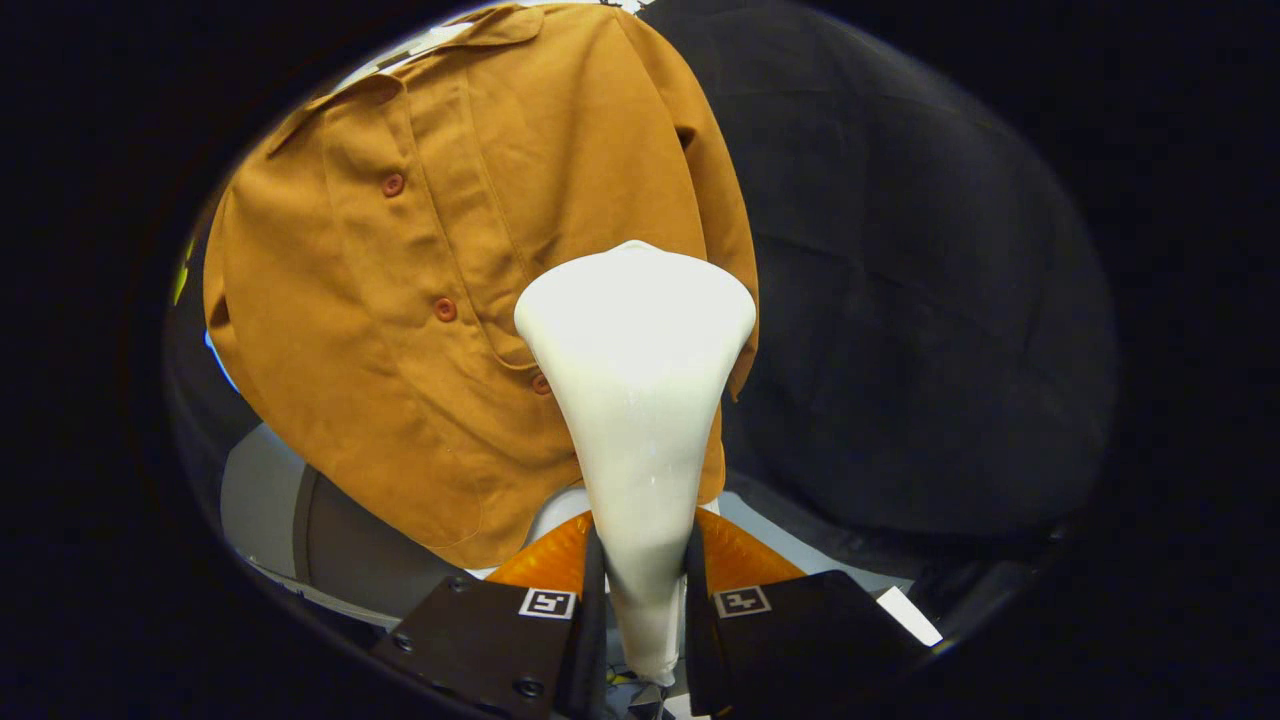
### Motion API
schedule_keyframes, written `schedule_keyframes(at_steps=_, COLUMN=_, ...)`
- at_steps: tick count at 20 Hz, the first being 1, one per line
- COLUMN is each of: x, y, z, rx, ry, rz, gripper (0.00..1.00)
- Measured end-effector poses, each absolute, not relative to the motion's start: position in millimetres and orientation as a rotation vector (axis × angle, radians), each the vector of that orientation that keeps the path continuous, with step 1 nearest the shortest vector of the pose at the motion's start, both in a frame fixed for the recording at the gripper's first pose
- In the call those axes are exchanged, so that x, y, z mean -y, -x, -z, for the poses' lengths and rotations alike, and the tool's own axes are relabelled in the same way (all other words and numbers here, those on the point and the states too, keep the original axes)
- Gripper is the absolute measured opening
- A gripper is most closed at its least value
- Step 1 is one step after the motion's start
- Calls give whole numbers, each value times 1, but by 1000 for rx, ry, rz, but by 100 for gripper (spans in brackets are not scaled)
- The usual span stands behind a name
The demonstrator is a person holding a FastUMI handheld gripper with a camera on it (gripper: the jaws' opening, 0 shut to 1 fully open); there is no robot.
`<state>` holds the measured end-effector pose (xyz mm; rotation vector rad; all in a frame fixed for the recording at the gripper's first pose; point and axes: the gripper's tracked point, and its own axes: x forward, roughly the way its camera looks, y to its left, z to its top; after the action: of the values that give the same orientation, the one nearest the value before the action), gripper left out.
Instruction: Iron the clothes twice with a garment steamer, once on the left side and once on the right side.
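Hand-held gripper (640,600) clamped on the narrow neck of the smooth white plastic garment steamer (636,400), likely slippery but rigid; its flared head lies against the hanging mustard-brown buttoned cloth shirt (420,300), soft, light, yielding

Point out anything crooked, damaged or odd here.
Nothing stands out as damaged. The brown shirt hangs buttoned, slanted across the view, and the gripper is shut on the white steamer, whose head is near its right side.
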<state>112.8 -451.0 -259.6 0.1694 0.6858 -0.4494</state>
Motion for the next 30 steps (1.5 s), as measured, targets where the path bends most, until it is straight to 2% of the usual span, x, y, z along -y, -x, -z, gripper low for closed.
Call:
schedule_keyframes(at_steps=6, x=396, y=-93, z=181, rx=-530, ry=-104, rz=466, gripper=35)
schedule_keyframes(at_steps=15, x=215, y=-106, z=80, rx=-346, ry=2, rz=331, gripper=35)
schedule_keyframes(at_steps=22, x=79, y=-104, z=56, rx=-280, ry=38, rz=153, gripper=35)
schedule_keyframes(at_steps=30, x=-23, y=-85, z=57, rx=-275, ry=34, rz=9, gripper=35)
